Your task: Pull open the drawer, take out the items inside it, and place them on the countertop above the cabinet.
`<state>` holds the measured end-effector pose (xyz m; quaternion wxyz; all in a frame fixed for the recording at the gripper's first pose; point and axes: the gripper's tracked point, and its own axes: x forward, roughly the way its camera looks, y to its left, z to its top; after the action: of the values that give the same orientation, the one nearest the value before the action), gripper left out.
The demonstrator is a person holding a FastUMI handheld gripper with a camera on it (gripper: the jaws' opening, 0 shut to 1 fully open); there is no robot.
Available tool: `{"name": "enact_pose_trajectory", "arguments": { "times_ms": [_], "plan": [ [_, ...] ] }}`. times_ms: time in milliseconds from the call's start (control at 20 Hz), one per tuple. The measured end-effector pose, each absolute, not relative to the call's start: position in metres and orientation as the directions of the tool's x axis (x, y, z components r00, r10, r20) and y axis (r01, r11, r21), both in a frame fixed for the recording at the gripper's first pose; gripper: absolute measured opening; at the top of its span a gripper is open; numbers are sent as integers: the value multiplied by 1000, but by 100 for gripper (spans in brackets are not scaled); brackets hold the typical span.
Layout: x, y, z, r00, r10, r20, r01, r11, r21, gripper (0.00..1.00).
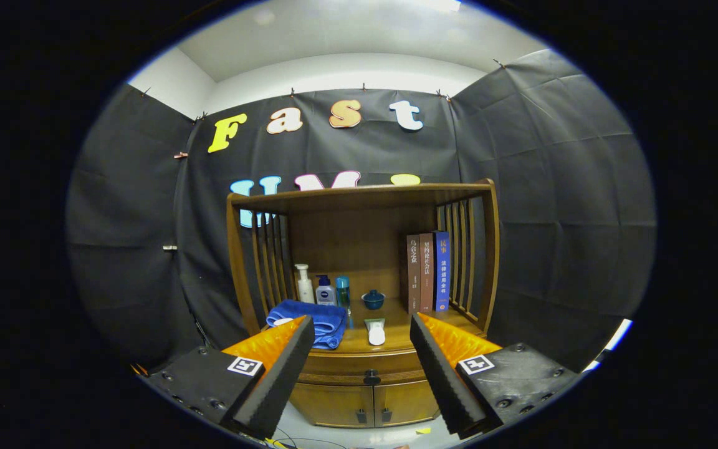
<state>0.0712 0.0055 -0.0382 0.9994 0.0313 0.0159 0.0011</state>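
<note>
Wooden and warm-toned, the cabinet (362, 293) stands well ahead of us, and its drawer (359, 366) sits flush and shut under the surface (390, 333), with a dark round knob (371, 376) at its middle. Our tongs (362, 368) are spread wide and pinch nothing; the knob lies between the two fingers but far beyond them. On the surface lie a folded blue towel (309, 321) and a small white item (376, 332), with bottles (325, 288), a little blue bowl (373, 300) and three upright books (429, 271) behind them.

A shut drawer with things on the surface fits two stages: contents still inside, or items already lifted out and the drawer pushed back. We cannot see inside, so we leave that open.

If the drawer is to be pulled, we judge it best to keep the knob centred between the fingers on the way in, come level with it, and close both pads on it squarely. The pull should run straight back along the drawer's travel, not downward. The knob looks small and possibly smooth, though at this range we cannot be sure.
</note>
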Motion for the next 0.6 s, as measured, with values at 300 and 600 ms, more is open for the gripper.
{"name": "enact_pose_trajectory", "arguments": {
  "times_ms": [300,600],
  "plan": [
    [43,20,9,1000,26,-17,-25,997,74,98],
    [15,20,6,998,55,6,-55,998,30,98]
  ]
}}
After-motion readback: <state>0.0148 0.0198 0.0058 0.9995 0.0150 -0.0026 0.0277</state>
